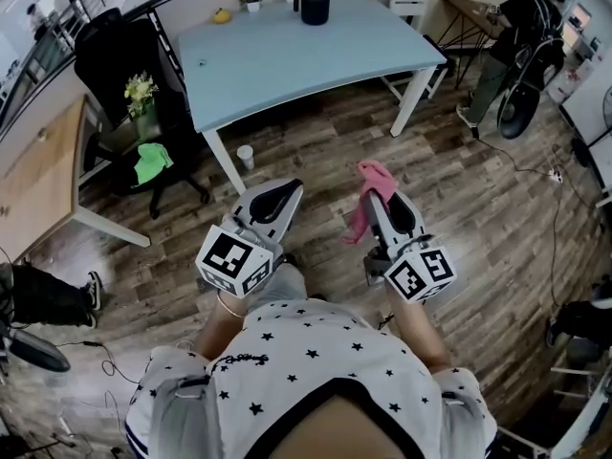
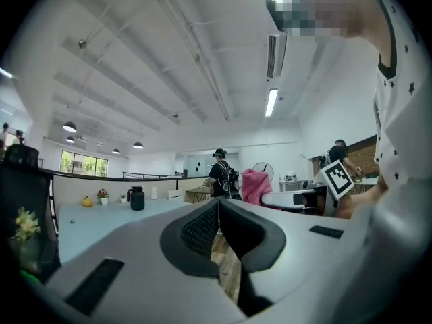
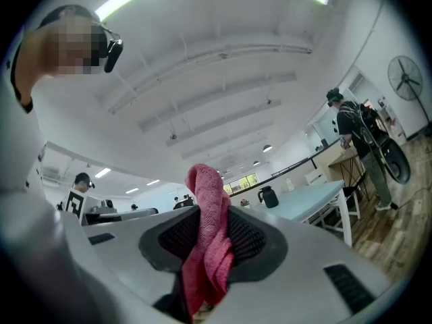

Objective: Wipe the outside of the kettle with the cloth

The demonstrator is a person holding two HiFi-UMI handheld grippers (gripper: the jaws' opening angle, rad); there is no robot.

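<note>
The black kettle [image 1: 313,4] stands at the far edge of the light blue table [image 1: 287,55], well away from both grippers. It shows small in the left gripper view as the kettle [image 2: 136,198] and in the right gripper view as the kettle [image 3: 268,196]. My right gripper [image 1: 375,194] is shut on a pink cloth [image 1: 370,199], which bunches up between the jaws and hangs down; the cloth [image 3: 208,238] fills the gap of the right gripper [image 3: 206,238]. My left gripper [image 1: 285,197] is shut with nothing in it, its jaws meeting at the left gripper [image 2: 217,228].
A black office chair [image 1: 129,94] with a flower vase [image 1: 142,103] and a green cloth [image 1: 151,161] stands left of the table. A white cup [image 1: 246,156] sits on the wooden floor by the table leg. A person [image 1: 521,46] stands at the far right.
</note>
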